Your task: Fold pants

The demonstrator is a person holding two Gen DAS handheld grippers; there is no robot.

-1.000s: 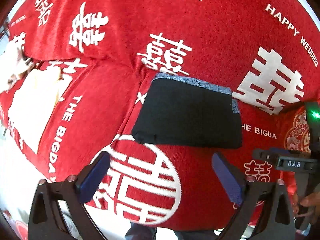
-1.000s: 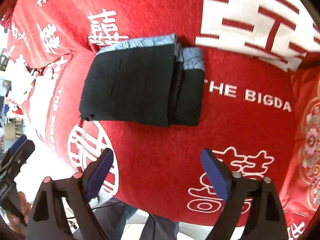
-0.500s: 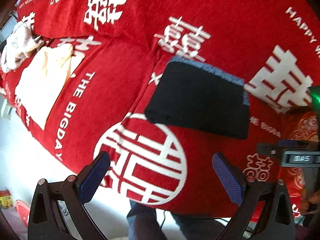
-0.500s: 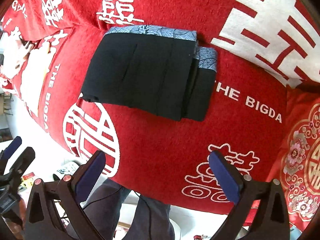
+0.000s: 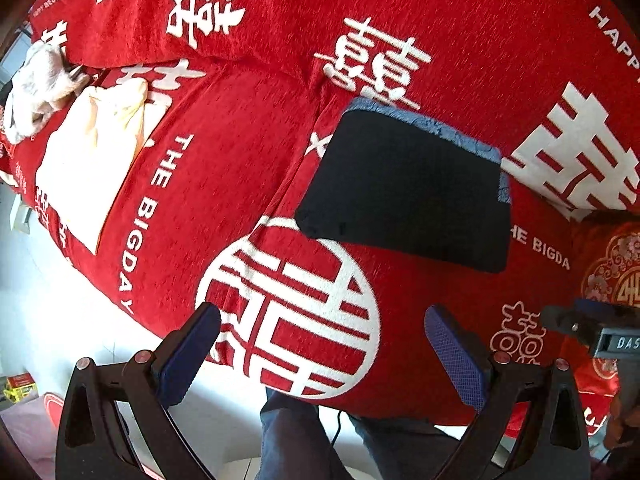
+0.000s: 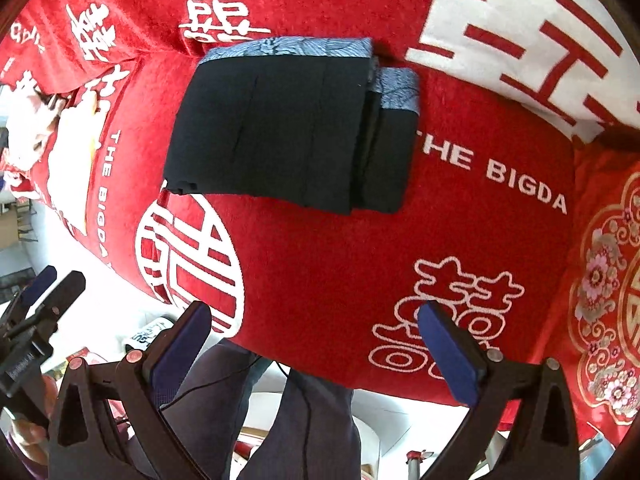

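Red blanket [image 5: 248, 184] bears folded pants [image 6: 288, 128]; both grippers agape, empty.

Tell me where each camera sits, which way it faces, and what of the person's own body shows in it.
Left wrist: rides the left gripper, looking down and forward along its open fingers at the folded black pants on the red bedspread; the person's legs and the right gripper show.
Right wrist: rides the right gripper, fingers open, facing the same pants from closer; legs and the left gripper show.
Shared: the pants, the bedspread, and a cream garment at far left.
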